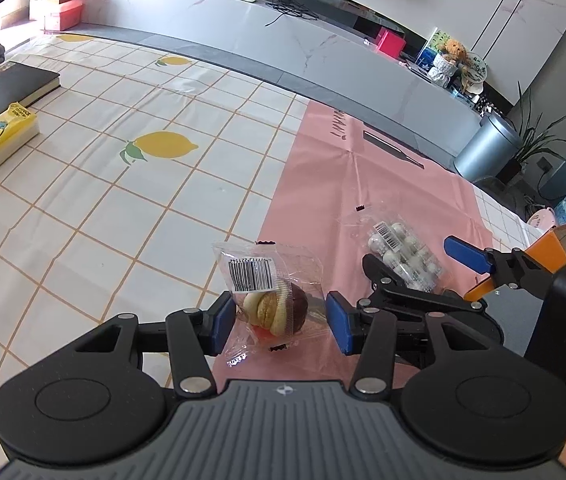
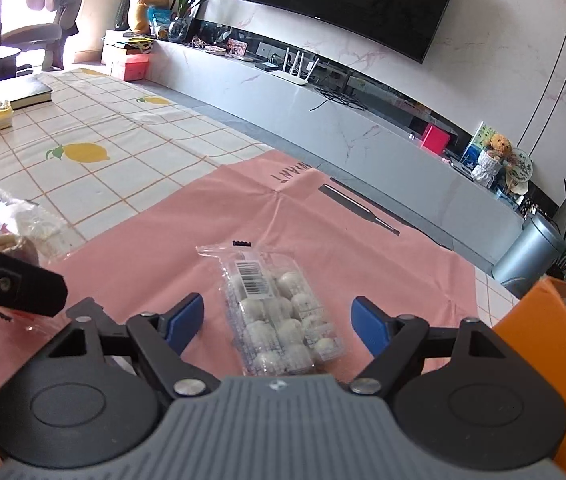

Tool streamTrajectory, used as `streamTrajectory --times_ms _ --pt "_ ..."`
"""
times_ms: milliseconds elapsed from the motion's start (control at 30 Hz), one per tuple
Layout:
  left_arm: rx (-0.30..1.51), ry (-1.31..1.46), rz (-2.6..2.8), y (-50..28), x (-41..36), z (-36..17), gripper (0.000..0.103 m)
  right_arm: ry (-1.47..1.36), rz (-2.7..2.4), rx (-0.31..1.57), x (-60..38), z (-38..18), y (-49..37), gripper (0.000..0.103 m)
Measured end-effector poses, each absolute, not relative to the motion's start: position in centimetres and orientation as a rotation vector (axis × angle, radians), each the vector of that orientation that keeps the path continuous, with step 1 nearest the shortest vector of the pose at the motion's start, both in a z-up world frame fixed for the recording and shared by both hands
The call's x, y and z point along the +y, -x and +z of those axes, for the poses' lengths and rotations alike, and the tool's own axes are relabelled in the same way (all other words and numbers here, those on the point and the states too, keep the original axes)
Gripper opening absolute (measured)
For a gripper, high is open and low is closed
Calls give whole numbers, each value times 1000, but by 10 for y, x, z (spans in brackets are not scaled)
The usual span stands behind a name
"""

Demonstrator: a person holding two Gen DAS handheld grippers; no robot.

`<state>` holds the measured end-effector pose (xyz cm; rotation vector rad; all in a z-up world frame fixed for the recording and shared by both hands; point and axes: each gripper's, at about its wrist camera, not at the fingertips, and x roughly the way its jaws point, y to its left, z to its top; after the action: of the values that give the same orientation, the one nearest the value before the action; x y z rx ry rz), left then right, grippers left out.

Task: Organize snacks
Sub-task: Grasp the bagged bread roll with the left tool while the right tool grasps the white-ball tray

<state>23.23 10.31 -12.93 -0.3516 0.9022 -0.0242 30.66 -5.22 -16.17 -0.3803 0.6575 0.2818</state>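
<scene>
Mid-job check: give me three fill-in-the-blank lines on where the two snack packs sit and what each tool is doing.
1. The pack of white balls lies on the ___ mat.
2. The right tool stands ___ around that pack.
3. The pastry pack sits between the pads of the ___ tool.

Missing words: pink; open; left

We lose the orange box [image 2: 543,344] at the right edge, and the pastry packet [image 2: 23,224] behind the left tongs [image 2: 11,284]
</scene>
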Motion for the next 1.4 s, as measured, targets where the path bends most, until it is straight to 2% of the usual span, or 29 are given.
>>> streamTrajectory --times_ms 133,300,500,833,900,1000,1167,1267,1400 --pt "905 349 -32 -233 101 -130 56 231 298 748 -66 -160 -320 81" --pt "914 345 -43 -232 98 -131 56 147 282 789 -76 -160 -314 65" --pt "940 321 -80 -227 86 -135 56 124 237 826 -81 -155 -286 62" --pt "969 231 -164 -204 70 -133 56 74 137 919 -95 -144 -217 63" --pt "980 231 -158 -202 71 -136 56 77 159 928 -98 -143 -206 67" --pt "976 236 -165 -202 72 -138 57 109 223 877 -104 -142 -192 73" --pt "963 230 -169 -199 72 -139 58 163 288 795 -107 -142 -191 76" --pt "963 221 -164 -198 71 -139 61 141 312 806 -109 -147 -198 75" --pt "968 205 -155 -197 70 -138 61 141 312 817 -108 -153 -202 69"
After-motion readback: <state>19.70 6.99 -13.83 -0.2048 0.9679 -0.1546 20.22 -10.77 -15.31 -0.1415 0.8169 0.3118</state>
